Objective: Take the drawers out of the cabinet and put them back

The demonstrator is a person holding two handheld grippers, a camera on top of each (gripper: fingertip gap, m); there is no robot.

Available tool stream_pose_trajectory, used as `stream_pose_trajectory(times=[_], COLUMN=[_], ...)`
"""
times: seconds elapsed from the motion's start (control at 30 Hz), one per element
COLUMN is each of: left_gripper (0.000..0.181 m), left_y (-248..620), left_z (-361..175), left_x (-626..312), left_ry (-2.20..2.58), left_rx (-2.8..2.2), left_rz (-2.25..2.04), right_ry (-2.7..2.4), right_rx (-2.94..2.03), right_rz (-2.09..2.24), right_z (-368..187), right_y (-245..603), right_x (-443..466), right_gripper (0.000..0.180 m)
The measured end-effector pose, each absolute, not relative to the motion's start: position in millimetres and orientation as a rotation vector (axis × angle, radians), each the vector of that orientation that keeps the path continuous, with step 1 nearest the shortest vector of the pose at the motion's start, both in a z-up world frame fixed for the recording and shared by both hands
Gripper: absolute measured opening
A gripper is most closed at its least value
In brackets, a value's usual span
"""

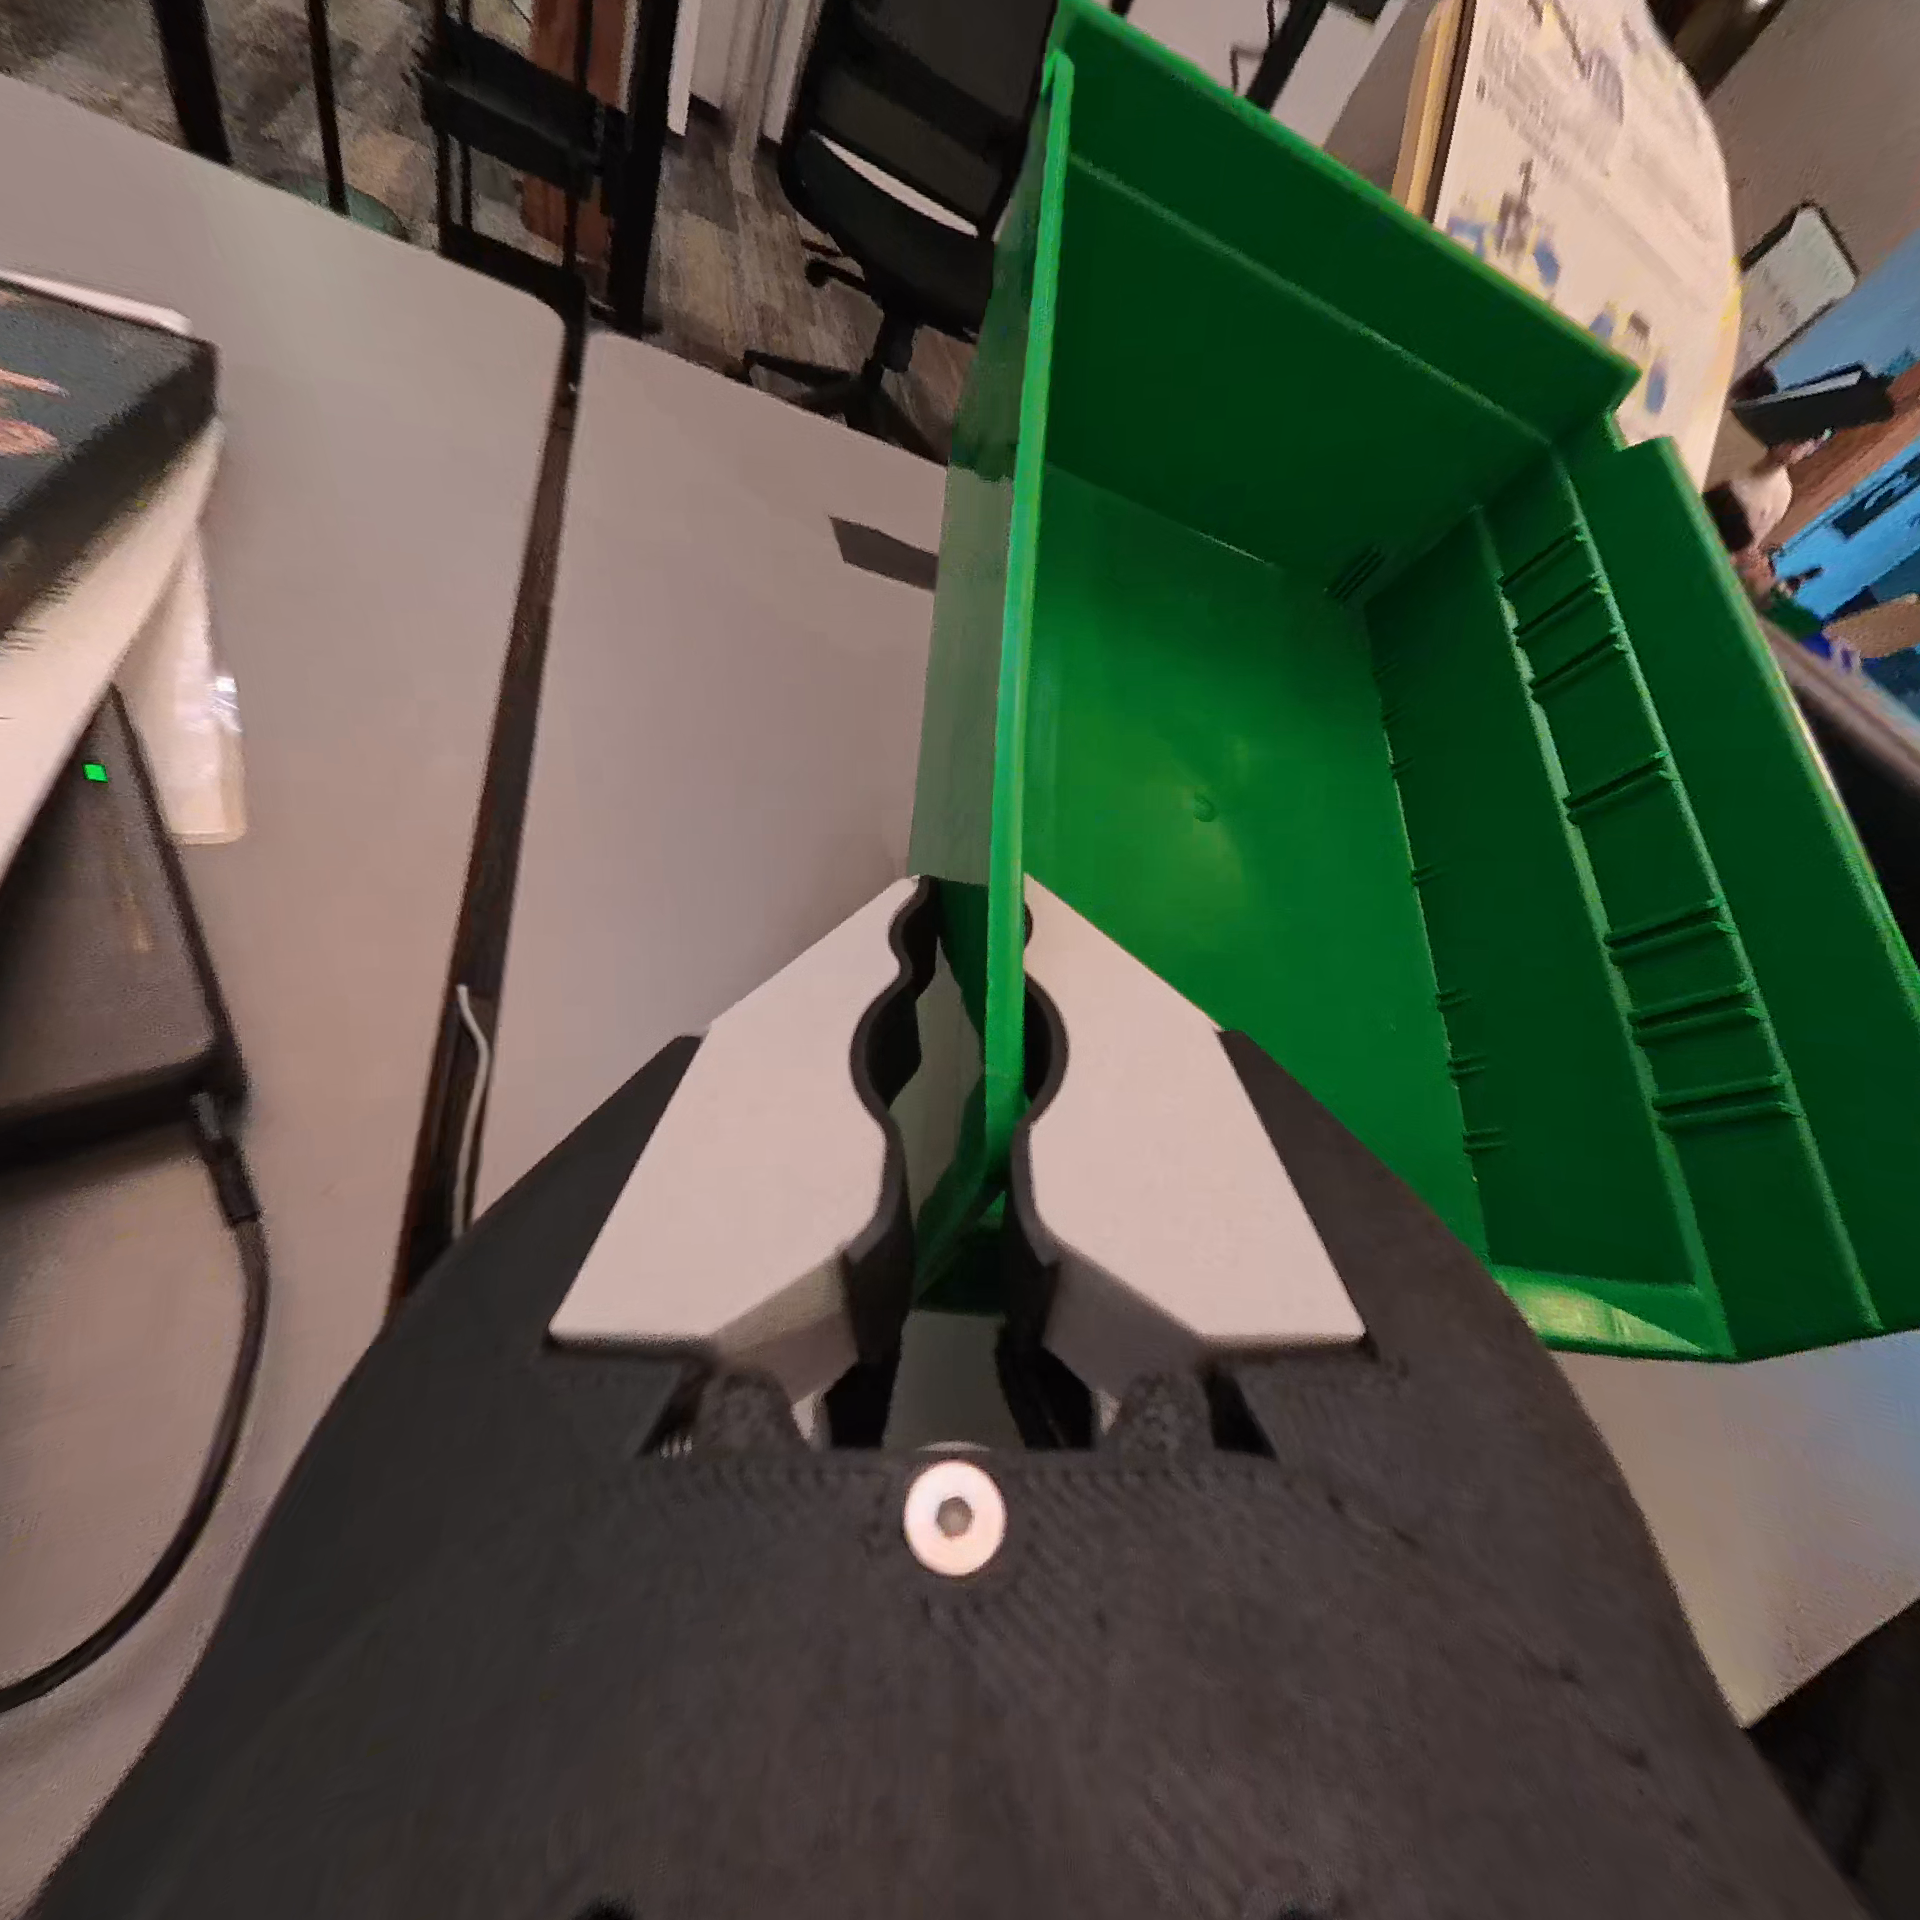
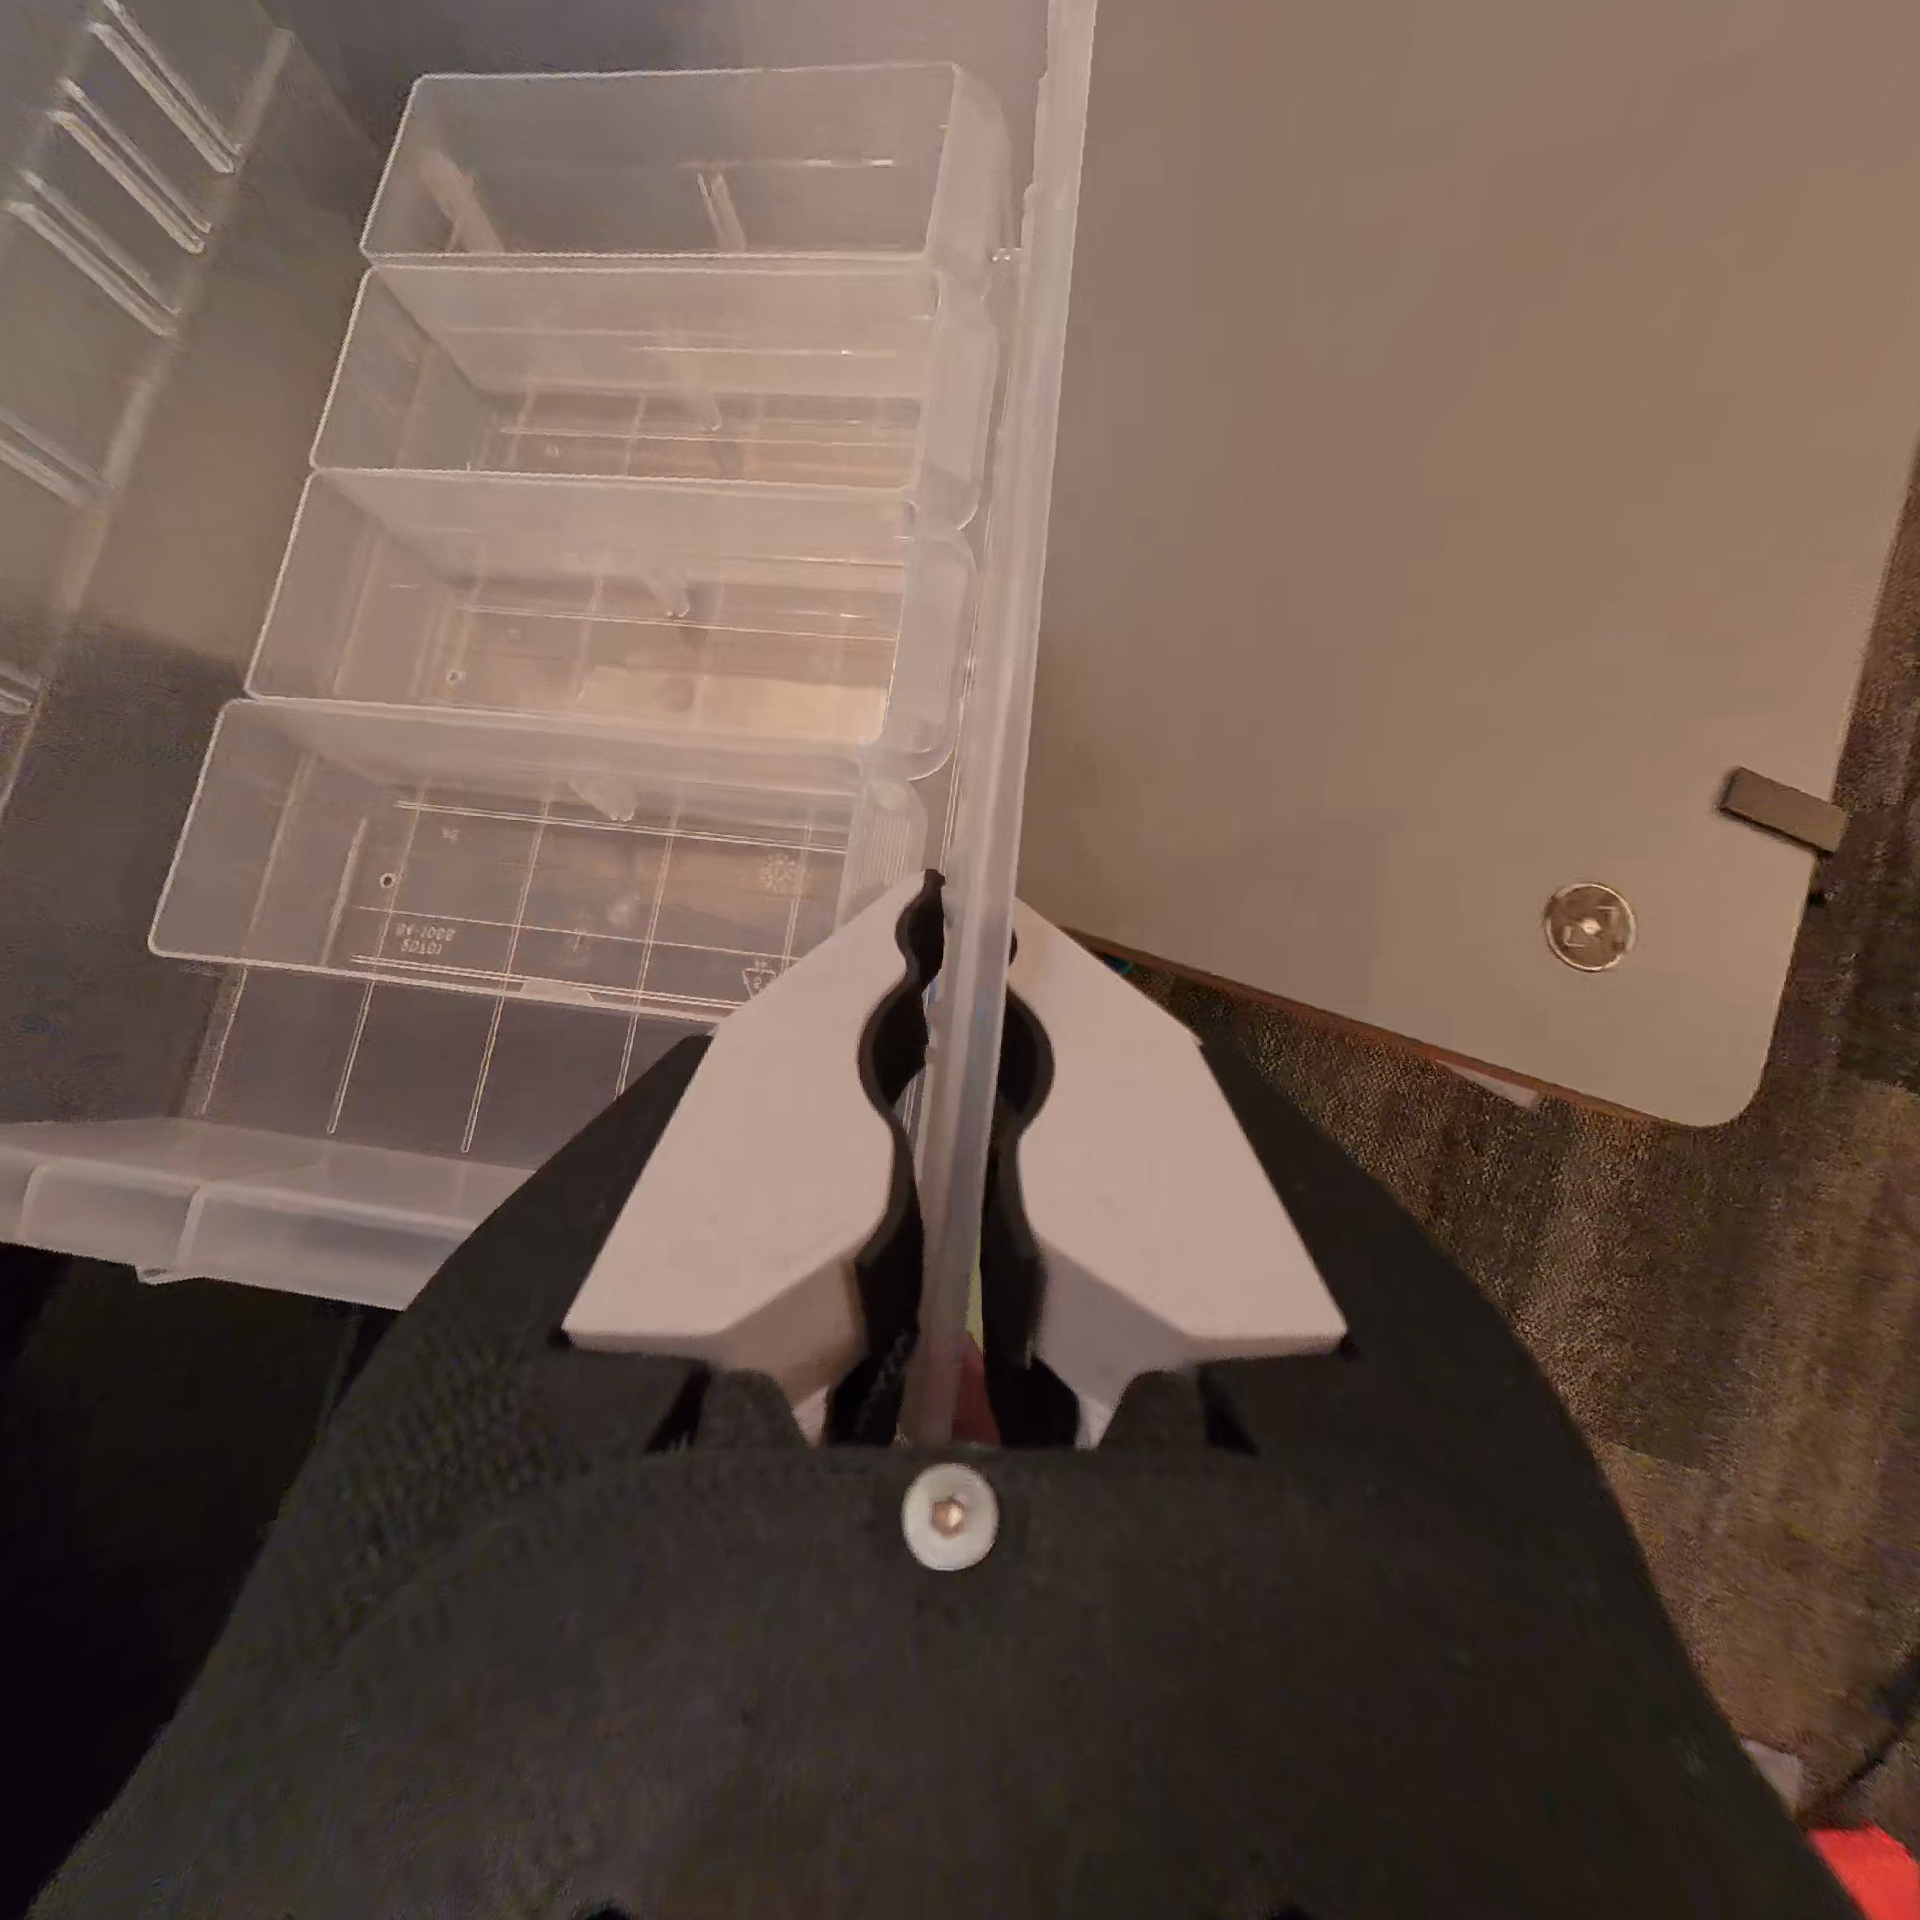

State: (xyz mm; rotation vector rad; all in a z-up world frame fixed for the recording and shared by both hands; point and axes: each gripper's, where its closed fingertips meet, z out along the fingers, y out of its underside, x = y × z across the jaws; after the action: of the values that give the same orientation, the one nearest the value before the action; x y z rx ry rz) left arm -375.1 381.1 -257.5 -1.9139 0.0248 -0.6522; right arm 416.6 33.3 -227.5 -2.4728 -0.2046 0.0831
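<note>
In the left wrist view my left gripper (image 1: 971,1049) is shut on the left side wall of an empty green drawer (image 1: 1299,790), which is held up off the grey table (image 1: 707,665) and tilted. In the right wrist view my right gripper (image 2: 971,1049) is shut on the thin right wall of a clear plastic cabinet (image 2: 1023,582). Several clear drawers (image 2: 582,582) sit stacked inside the cabinet, to the left of the gripped wall. The left gripper does not show in the right wrist view.
A black device with a green light (image 1: 99,935) and a cable lies at the table's left. A book (image 1: 83,416) is behind it. Office chairs (image 1: 894,208) stand beyond. A blue bin (image 1: 1860,499) is at the far right. A round metal disc (image 2: 1588,927) lies near the table corner above carpet.
</note>
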Motion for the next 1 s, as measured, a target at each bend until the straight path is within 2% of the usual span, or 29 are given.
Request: stream_pose_trajectory(times=[0.3,0.8,1.0], left_gripper=[0.007,0.008,0.008], left_y=[369,346,337], left_z=[-222,-177,-179], left_x=[-421,-477,-488], left_ry=[-0.086,-0.217,-0.228], left_rx=[-1.806,-1.647,-1.652], left_rz=[-0.620,-0.629,-0.611], right_ry=[-0.635,-1.079,-1.114], right_rx=[-2.408,-2.316,-2.304], right_rz=[0.408,0.698,0.608], right_z=[-221,-298,-322], right_y=[49,159,190], right_x=[282,52,-4], right_gripper=[0.001,0.002,0.002])
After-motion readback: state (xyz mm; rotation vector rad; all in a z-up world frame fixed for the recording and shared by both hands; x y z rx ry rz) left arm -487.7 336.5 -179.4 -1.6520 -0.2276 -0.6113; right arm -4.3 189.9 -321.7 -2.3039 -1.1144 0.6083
